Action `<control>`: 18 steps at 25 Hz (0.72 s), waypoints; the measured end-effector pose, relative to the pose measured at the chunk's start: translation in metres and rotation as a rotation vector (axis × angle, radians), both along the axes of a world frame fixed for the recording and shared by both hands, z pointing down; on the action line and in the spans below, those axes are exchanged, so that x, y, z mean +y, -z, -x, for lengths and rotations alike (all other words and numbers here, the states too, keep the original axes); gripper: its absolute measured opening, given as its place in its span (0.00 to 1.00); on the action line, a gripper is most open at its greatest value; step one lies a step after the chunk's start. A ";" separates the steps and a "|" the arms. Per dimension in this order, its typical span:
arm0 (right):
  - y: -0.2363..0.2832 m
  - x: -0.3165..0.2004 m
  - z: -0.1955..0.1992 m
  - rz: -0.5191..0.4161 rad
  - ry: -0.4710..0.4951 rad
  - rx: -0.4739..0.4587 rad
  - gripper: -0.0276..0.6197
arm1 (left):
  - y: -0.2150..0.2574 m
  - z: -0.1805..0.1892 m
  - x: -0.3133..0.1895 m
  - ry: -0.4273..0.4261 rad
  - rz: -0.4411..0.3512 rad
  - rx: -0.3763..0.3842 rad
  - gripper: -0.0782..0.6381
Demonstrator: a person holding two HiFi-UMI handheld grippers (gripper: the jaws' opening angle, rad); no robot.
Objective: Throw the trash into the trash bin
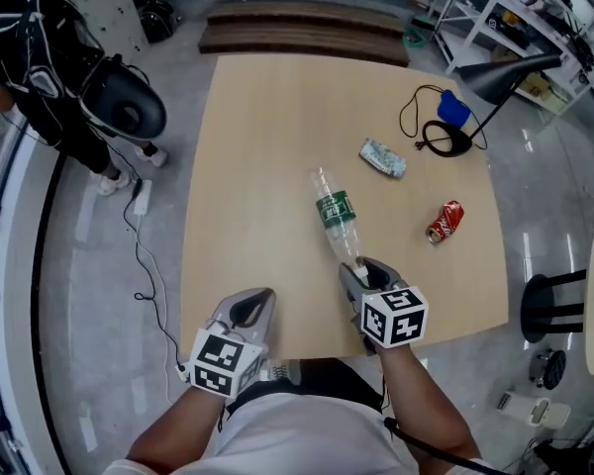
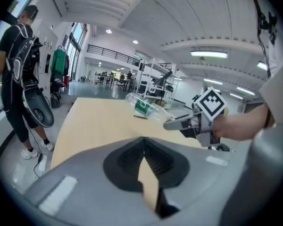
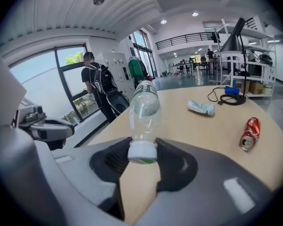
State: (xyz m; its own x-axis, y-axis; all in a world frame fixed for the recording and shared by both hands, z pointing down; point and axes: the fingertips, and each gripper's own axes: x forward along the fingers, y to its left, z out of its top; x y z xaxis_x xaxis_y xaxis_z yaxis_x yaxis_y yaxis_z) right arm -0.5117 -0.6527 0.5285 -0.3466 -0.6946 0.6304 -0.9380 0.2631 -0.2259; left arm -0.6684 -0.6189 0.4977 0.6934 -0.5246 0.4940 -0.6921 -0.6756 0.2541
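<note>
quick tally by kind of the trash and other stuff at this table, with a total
clear plastic bottle with a green label: 1
crushed red drink can: 1
crumpled pale wrapper: 1
black desk lamp: 1
blue block on a black cable: 1
total: 5

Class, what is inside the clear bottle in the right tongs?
The bottle looks empty: no liquid shows through its clear wall. The green label and the white cap, clamped in the right tongs, cover the rest.
</note>
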 end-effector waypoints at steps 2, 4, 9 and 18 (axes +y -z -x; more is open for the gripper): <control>0.018 0.020 -0.002 -0.029 -0.016 -0.010 0.28 | 0.008 -0.001 0.009 -0.023 -0.019 0.027 0.12; 0.033 0.042 -0.007 -0.049 -0.042 -0.022 0.28 | 0.016 -0.008 0.016 -0.055 -0.037 0.048 0.12; 0.073 0.104 -0.014 -0.086 -0.119 -0.034 0.28 | 0.043 -0.023 0.041 -0.161 -0.073 0.080 0.12; 0.081 0.177 -0.060 -0.181 -0.260 -0.025 0.28 | 0.040 -0.101 0.060 -0.349 -0.140 0.126 0.12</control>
